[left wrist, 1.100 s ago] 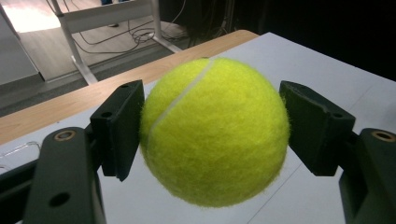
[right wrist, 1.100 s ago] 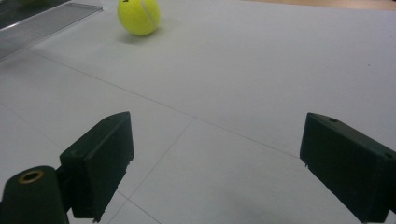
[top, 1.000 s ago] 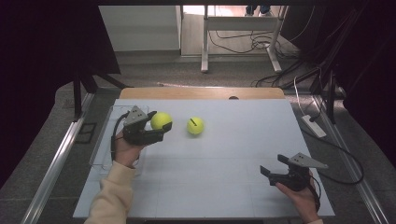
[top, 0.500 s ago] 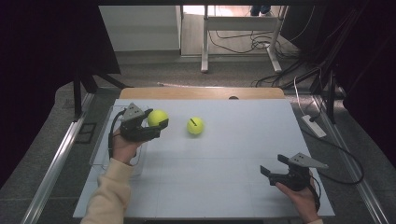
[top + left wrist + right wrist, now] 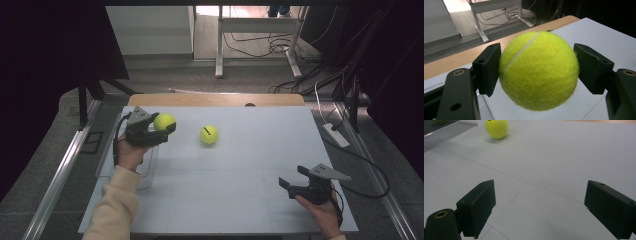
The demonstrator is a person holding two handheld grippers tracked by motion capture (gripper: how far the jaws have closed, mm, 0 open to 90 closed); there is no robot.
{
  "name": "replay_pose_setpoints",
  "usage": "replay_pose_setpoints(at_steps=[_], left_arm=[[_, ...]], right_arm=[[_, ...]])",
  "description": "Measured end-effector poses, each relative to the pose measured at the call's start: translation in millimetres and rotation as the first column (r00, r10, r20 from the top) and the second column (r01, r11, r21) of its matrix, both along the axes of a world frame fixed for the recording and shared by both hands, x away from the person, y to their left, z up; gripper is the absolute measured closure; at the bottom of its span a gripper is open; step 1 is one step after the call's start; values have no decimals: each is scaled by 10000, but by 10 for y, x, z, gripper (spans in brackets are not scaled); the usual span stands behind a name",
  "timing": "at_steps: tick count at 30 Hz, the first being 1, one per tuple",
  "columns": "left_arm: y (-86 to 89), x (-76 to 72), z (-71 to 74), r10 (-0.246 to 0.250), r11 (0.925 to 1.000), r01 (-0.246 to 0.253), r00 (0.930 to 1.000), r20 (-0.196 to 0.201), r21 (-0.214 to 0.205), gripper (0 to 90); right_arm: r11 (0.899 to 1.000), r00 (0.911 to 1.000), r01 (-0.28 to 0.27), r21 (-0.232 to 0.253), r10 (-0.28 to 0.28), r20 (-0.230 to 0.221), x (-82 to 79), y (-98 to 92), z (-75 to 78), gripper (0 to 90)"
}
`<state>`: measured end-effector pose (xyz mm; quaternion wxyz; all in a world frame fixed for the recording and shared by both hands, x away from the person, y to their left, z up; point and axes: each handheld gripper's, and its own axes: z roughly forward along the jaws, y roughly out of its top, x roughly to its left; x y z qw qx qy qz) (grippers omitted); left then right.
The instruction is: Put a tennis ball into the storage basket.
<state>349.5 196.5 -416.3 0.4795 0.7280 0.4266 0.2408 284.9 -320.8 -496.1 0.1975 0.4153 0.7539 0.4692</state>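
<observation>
Ball (image 5: pixel 538 70) is clamped in your left gripper (image 5: pixel 150 131), lifted off the table (image 5: pixel 260 165); your right gripper (image 5: pixel 300 186) sits wide, holding nothing, second ball (image 5: pixel 209 134) well apart.

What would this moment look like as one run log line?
left gripper: shut on ball, lifted | second ball: on table | right gripper: open, empty | clear bin: under left hand

No words, brands or numbers can be read anywhere. The fuzzy yellow-green tennis ball (image 5: pixel 209 134) lying on the pale grey tabletop (image 5: pixel 250 200) carries a small dark mark, too small to read as lettering.
</observation>
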Motion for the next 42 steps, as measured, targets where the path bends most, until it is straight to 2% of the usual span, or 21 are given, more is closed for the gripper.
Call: replay_pose_setpoints(at_steps=[18, 32, 42], left_arm=[[123, 83, -15, 445, 9989, -444, 9990, -55, 176, 266], [251, 118, 68, 844, 9956, -846, 9964, 71, 411, 266], [335, 150, 72, 1096, 9927, -1097, 9940, 61, 500, 266]], right_arm=[[10000, 10000, 44, -22, -44, -31, 1, -3, -5, 104], [9999, 10000, 88, -50, -88, -36, 3, -3, -7, 105], [9999, 9999, 124, -75, -124, -47, 5, -5, -10, 107]])
